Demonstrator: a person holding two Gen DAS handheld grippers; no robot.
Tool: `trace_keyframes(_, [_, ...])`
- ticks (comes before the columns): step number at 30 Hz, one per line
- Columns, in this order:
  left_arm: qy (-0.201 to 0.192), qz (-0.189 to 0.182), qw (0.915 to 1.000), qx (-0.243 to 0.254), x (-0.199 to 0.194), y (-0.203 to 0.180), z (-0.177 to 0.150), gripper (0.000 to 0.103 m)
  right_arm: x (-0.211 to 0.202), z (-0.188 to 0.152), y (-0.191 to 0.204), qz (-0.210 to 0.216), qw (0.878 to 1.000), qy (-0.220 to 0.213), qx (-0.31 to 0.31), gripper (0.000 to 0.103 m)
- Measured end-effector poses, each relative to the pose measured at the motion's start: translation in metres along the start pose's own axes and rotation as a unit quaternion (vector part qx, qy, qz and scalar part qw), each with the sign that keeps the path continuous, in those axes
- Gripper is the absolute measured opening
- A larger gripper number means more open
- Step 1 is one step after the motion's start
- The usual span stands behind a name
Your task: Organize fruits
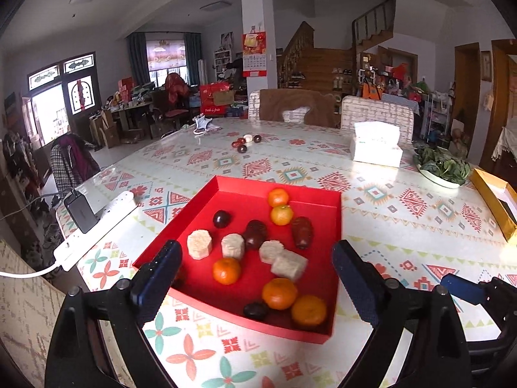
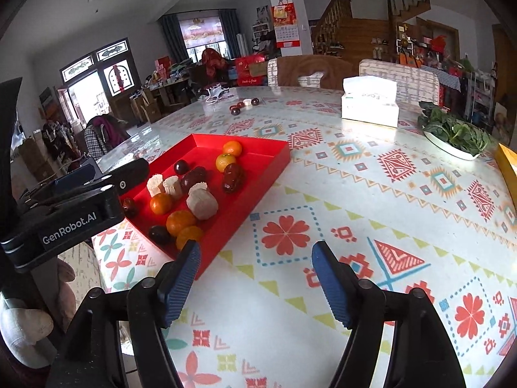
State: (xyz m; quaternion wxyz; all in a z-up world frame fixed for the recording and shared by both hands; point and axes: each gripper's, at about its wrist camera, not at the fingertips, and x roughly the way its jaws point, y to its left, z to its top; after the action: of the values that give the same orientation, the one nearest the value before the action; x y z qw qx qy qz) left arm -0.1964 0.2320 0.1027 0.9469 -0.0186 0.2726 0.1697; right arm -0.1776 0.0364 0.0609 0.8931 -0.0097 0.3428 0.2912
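A shallow red tray (image 1: 278, 187) (image 2: 245, 200) lies on the patterned tablecloth. It holds several tangerines (image 1: 226, 270) (image 2: 160, 203), several dark red dates and plums (image 1: 302, 232) (image 2: 232, 177) and several beige cut cylinders (image 1: 199, 244) (image 2: 203, 205). My left gripper (image 1: 257, 247) hangs open over the tray's near end, nothing between its fingers; in the right wrist view its body (image 2: 80, 200) sits at the tray's left edge. My right gripper (image 2: 255, 247) stands open over bare tablecloth just right of the tray's near corner, holding nothing. One of its blue fingers (image 1: 462, 286) shows in the left wrist view.
Far across the table lie a few loose dark fruits (image 1: 245, 142), a tissue box (image 1: 376, 144) and a plate of green leaves (image 1: 442, 166). A yellow box (image 1: 494, 200) sits at the right edge, a white power strip (image 1: 97, 226) at the left. Chairs stand behind.
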Motion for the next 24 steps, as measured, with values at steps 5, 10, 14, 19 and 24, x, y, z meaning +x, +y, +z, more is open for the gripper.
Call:
trace_keyframes(5, [-0.012, 0.002, 0.9999, 0.005, -0.012, -0.01, 0.001, 0.094, -0.006, -0.005, -0.006, 0.002, 1.0, -0.003, 0.006, 0.077])
trace_keyframes(10, [-0.014, 0.002, 0.9998, 0.012, -0.021, -0.018, -0.001, 0.094, -0.013, -0.01, -0.006, 0.003, 1.0, -0.006, 0.005, 0.078])
trace_keyframes(14, [-0.02, 0.001, 0.9997, 0.017, -0.029, -0.024, -0.001, 0.094, -0.021, -0.013, -0.006, -0.005, 1.0, -0.012, 0.002, 0.08])
trace_keyframes(19, [-0.044, 0.008, 0.9988, 0.02, -0.048, -0.029, 0.0, 0.094, -0.031, -0.016, -0.011, -0.017, 1.0, -0.022, 0.007, 0.082])
trace_keyframes(24, [-0.129, 0.055, 0.9901, 0.002, -0.088, -0.024, 0.001, 0.103, -0.043, -0.018, -0.014, -0.015, 0.999, -0.032, 0.013, 0.082])
